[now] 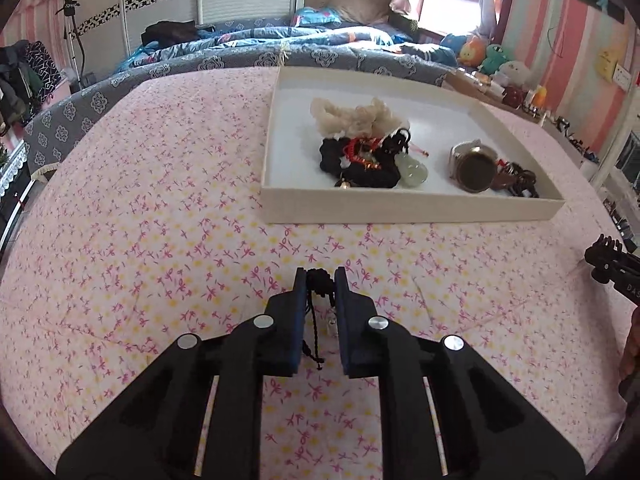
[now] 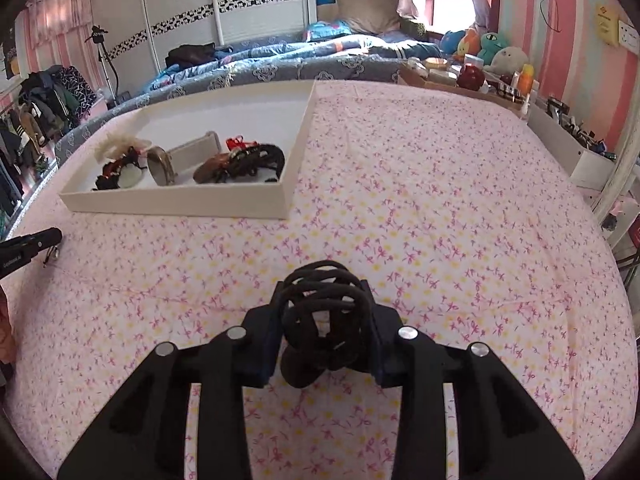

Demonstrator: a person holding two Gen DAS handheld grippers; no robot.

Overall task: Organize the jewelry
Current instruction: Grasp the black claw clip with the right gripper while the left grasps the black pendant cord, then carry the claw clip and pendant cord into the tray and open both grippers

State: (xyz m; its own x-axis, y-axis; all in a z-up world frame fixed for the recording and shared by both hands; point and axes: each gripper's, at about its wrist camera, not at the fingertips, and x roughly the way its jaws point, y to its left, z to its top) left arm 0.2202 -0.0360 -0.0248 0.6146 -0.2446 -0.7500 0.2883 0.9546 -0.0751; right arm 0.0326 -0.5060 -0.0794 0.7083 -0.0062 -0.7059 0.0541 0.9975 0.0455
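My left gripper (image 1: 320,278) is shut on a thin black cord (image 1: 309,322) low over the pink floral cloth; the cord's tail and a small pale charm hang between the pads. The right gripper (image 2: 323,286) is shut on a bundle of black hair ties (image 2: 320,320). Farther back, a white tray (image 1: 400,210) holds a cream fluffy scrunchie (image 1: 352,116), a black scrunchie with red cords (image 1: 360,168), a jade pendant (image 1: 414,170), a watch (image 1: 474,168) and brown beads (image 1: 516,180). In the right wrist view the tray (image 2: 180,204) lies to the upper left, and the left gripper's tip (image 2: 36,242) shows at the left edge.
The pink floral cloth (image 2: 420,200) covers the whole work surface. Behind it lies a bed with a blue quilt (image 1: 260,40). Plush toys (image 2: 492,50) and small bottles crowd the back right. Hanging clothes (image 2: 44,100) stand at the left.
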